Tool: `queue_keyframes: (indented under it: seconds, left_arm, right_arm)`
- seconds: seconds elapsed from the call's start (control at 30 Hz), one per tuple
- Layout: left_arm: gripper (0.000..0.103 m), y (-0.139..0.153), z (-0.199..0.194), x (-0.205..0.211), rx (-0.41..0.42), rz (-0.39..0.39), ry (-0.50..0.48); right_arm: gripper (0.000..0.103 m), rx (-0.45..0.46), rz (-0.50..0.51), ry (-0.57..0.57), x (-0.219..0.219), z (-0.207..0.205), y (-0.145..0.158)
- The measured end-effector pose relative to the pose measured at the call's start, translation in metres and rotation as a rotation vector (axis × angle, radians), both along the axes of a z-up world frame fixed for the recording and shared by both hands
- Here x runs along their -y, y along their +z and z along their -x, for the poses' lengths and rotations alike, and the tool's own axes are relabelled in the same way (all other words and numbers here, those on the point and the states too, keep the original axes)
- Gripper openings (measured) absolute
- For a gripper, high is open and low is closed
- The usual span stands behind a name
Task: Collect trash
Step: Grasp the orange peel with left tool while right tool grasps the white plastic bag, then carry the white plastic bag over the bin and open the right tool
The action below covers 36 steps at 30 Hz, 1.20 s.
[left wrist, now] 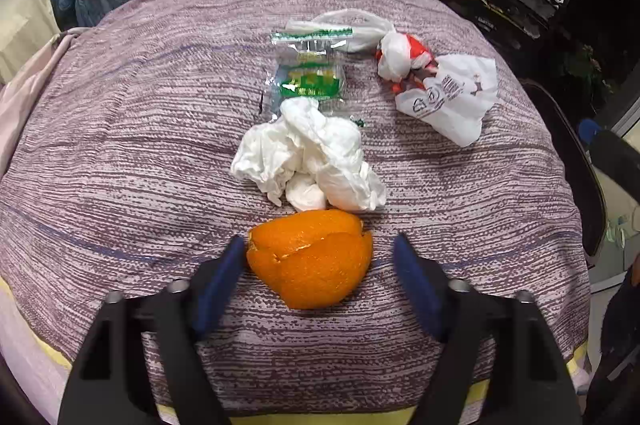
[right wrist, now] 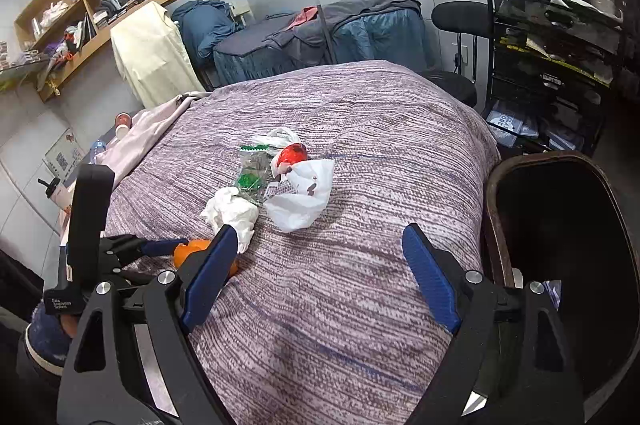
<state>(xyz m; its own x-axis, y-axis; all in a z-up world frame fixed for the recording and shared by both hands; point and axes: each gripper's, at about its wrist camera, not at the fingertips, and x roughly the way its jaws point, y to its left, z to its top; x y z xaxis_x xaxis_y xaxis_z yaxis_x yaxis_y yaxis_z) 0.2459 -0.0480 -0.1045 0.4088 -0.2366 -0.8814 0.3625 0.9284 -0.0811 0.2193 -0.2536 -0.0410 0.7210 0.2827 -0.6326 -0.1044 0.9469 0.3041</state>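
Left tongs (left wrist: 320,253) wide apart, straddling the orange peel (left wrist: 312,259) on the purple-covered tabletop (left wrist: 120,153); the left finger (left wrist: 224,273) looks to touch the peel, the other sits apart from it. Beyond the peel: crumpled tissue (left wrist: 308,157), clear wrapper (left wrist: 308,73), white plastic bag (left wrist: 448,97). Right tongs (right wrist: 320,261) wide, holding nothing, beside a dark bin (right wrist: 560,245).

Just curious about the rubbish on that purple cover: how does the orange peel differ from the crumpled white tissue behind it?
The orange peel is bright orange, smooth and curved like a shell; the crumpled white tissue is white, soft and wrinkled. The peel lies between the open fingers of the left hand-held gripper; the tissue lies farther off, beyond the fingertips. The tissue spreads wider than the peel. Both lie loose on the purple cover, and neither is gripped.
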Motion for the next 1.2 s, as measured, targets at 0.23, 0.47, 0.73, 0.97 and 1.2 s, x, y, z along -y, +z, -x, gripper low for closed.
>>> queue_keyframes:
  seconds: [0.23, 0.47, 0.73, 0.97, 1.2]
  left_arm:
    - [0.049, 0.010, 0.011, -0.013, 0.048, 0.061, 0.020]
    - [0.047, 0.028, 0.028, -0.042, 0.115, 0.161, 0.111]
    - [0.047, 0.034, 0.034, -0.060, 0.138, 0.229, 0.177]
    - [0.045, 0.035, 0.039, -0.054, 0.168, 0.252, 0.181]
    - [0.045, 0.042, 0.049, -0.049, 0.192, 0.257, 0.172]
  right_arm:
    - [0.084, -0.022, 0.044, 0.043, -0.015, -0.026, -0.002]
    - [0.084, -0.068, 0.175, 0.091, -0.041, -0.068, -0.009]
    - [0.060, -0.143, 0.285, 0.102, -0.058, -0.112, -0.031]
    - [0.016, -0.120, 0.235, 0.130, -0.052, -0.107, -0.031]
    - [0.015, -0.087, 0.156, 0.098, -0.041, -0.083, -0.022]
